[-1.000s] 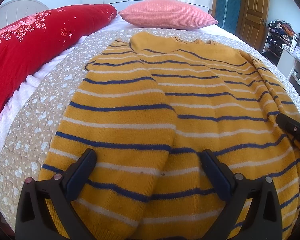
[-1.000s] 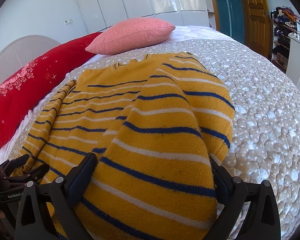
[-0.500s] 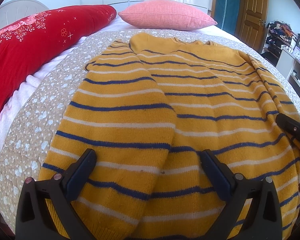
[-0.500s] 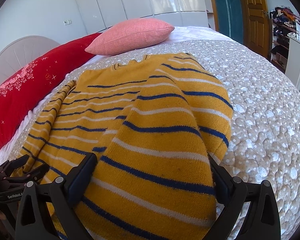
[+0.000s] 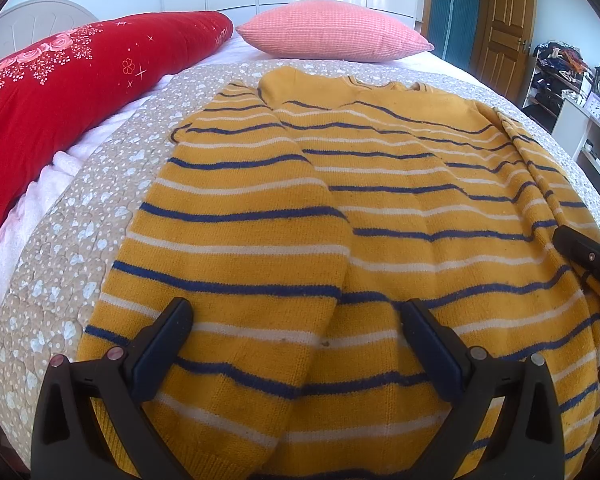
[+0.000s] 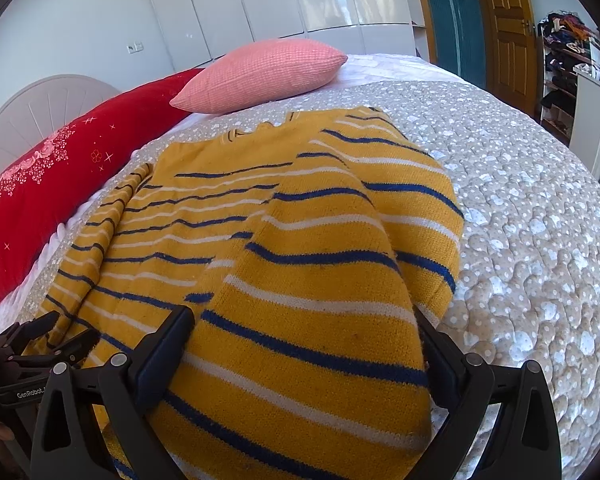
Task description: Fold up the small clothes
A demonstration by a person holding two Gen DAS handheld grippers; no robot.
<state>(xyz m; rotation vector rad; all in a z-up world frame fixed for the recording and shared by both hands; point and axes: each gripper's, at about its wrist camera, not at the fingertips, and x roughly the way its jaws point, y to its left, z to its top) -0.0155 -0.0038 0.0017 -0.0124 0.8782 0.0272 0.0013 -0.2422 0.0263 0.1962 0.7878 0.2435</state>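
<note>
A yellow sweater (image 5: 380, 208) with blue and white stripes lies flat on the bed, both sleeves folded in over the body; it also shows in the right wrist view (image 6: 260, 220). My left gripper (image 5: 296, 320) is open, its fingers wide apart over the sweater's lower left part, by the folded left sleeve (image 5: 236, 248). My right gripper (image 6: 300, 328) is open over the folded right sleeve (image 6: 332, 280) near the hem. The right gripper's tip (image 5: 584, 256) shows at the right edge of the left wrist view, and the left gripper (image 6: 44, 340) shows at the lower left of the right wrist view.
The sweater rests on a beige quilted bedspread (image 6: 520, 240). A long red pillow (image 5: 60, 92) lies along the left side and a pink pillow (image 5: 332, 36) at the head. A wooden door (image 6: 508, 28) and cluttered shelves (image 6: 568, 52) stand at the right.
Both cameras have tilted slightly, so the sweater sits a little lower in view. The sweater and both open grippers are otherwise as before.
</note>
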